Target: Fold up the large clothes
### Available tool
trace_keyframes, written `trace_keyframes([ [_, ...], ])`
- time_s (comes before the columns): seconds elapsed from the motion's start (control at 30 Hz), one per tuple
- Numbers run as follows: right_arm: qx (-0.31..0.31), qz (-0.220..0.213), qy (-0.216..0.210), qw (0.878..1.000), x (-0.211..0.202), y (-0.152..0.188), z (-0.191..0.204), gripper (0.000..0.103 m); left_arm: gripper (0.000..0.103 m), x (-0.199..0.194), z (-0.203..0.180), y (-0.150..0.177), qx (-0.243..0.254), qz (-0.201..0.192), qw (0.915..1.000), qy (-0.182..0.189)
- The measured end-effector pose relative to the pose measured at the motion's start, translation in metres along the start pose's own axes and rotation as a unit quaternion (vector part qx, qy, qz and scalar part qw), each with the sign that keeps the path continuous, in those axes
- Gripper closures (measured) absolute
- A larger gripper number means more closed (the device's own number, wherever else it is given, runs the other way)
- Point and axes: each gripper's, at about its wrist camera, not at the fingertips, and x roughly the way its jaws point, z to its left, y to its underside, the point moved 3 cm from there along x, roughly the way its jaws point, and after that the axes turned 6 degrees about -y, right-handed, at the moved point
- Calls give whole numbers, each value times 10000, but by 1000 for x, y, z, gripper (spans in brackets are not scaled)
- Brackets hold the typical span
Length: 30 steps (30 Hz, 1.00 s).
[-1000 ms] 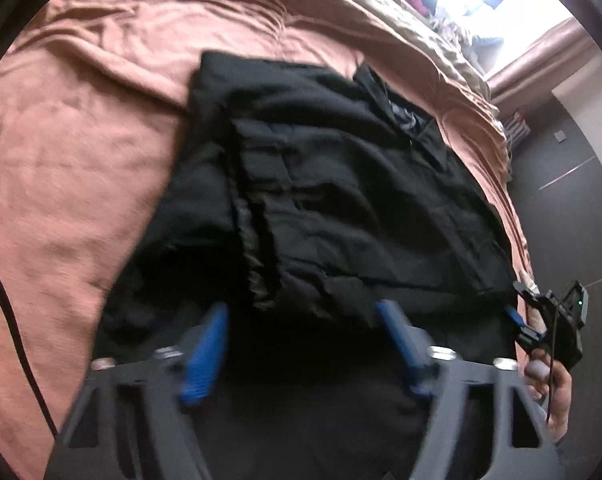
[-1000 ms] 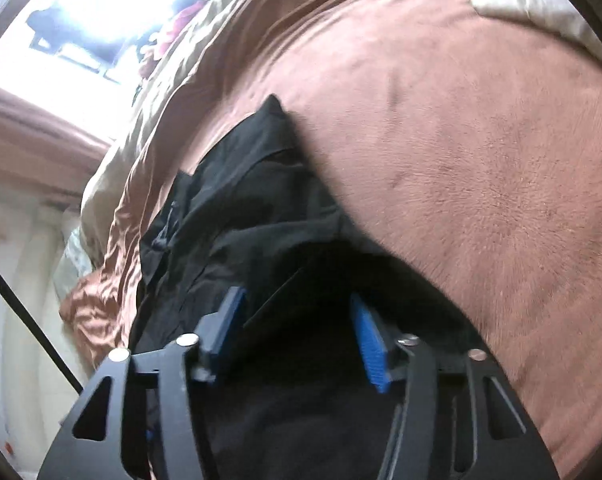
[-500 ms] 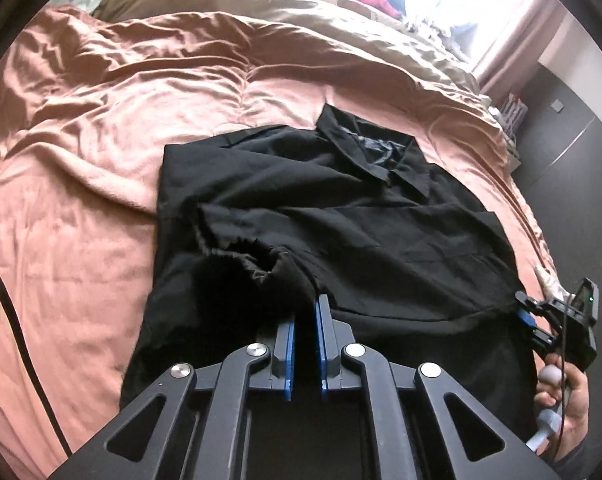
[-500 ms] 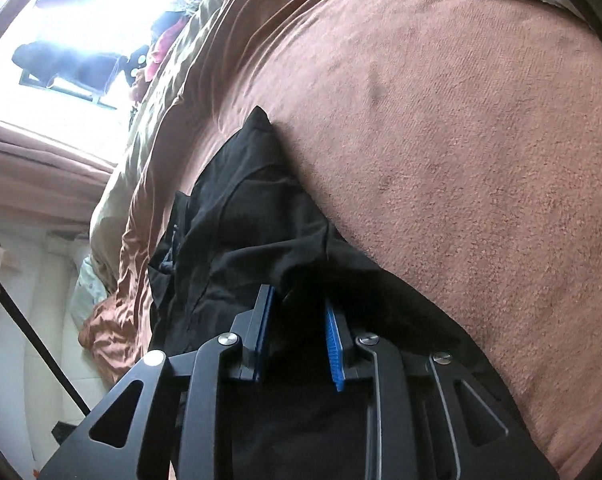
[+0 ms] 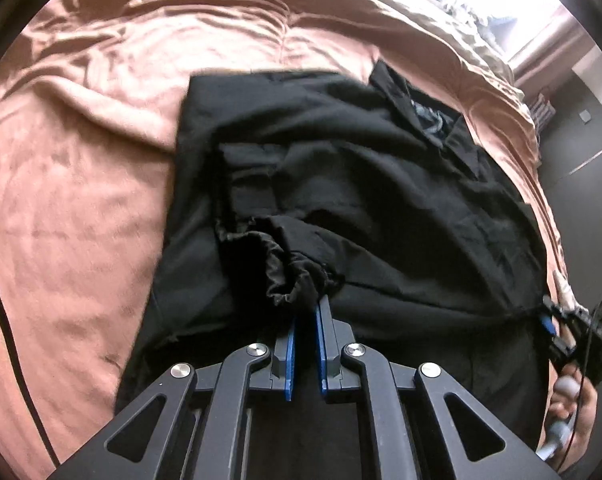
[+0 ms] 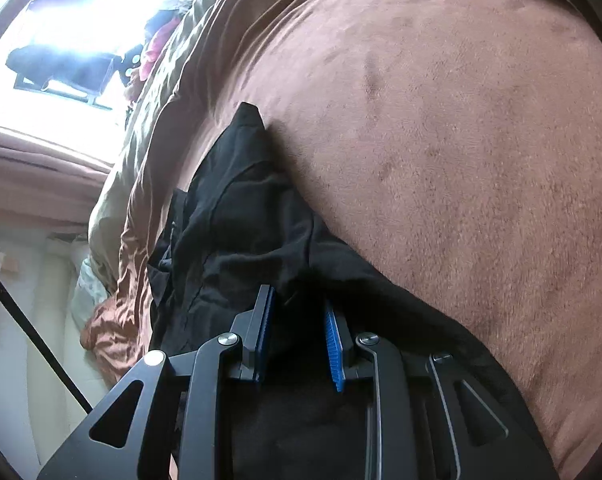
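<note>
Black shirt hem in left claw

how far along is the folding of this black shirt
Early to midway. Done: the black shirt lies on the brown blanket with a sleeve folded onto its body. In hand: left tongs pinch the sleeve cuff; right tongs grip the hem edge. Left: folding the body up into a compact stack.

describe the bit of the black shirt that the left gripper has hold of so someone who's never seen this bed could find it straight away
On the wide salmon-pink fleece blanket lies one black collared shirt, spread flat. At its near edge the left gripper is shut on the gathered sleeve cuff. It is the only puckered, tube-like opening with a shiny lining; the rest of the shirt is flat and matte.
</note>
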Motion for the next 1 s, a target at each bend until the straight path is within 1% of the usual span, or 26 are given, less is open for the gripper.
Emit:
trace_keyframes([
  [0.1,-51,35,-31,10000,0,2,7,82,94,-14,-12,-15,315,-226,9991,-180],
  [0.2,-106,100,-73,9999,4,1,9,82,94,-13,-15,-29,463,-232,9982,-315],
  [0.23,-119,109,-62,9999,5,1,8,82,94,-9,-14,-31,446,-156,9984,-308],
  [0.27,-117,130,-51,9998,7,0,7,82,94,-2,-13,-31,393,30,9988,-290],
  [0.33,-39,127,-32,9999,7,-6,1,82,93,14,-8,-25,275,527,9981,-188],
  [0.37,-4,98,-7,10000,5,-8,-1,82,92,16,-5,-22,240,651,9975,-121],
  [0.4,47,50,37,10000,3,-11,-5,82,88,15,-3,-21,202,685,9974,-58],
  [0.43,75,18,67,9999,1,-13,-6,82,84,12,1,-21,93,697,9975,91],
  [0.47,124,-24,90,9999,-2,-15,-8,82,71,8,6,-23,-68,686,9974,229],
  [0.5,152,-48,92,9998,-3,-17,-9,81,52,4,10,-25,-178,622,9974,315],
  [0.57,156,-75,91,9998,-5,-18,-9,82,32,-3,14,-32,-304,427,9978,400],
  [0.6,144,-76,94,9998,-5,-16,-7,81,32,-4,15,-36,-338,355,9977,465],
  [0.67,128,-74,86,9999,-5,-15,-5,81,32,2,14,-42,-417,418,9968,547],
  [0.77,150,-63,53,9999,-5,-16,-4,82,32,13,13,-51,-442,479,9967,493],
  [0.93,229,-57,18,9997,-3,-20,-11,81,32,35,11,-57,-373,701,9968,91],
  [0.97,232,-50,18,9997,-2,-21,-11,82,34,37,10,-58,-329,703,9970,-12],
  [1.0,232,-45,24,9997,-2,-21,-12,82,44,38,7,-59,-213,664,9973,-212],
])
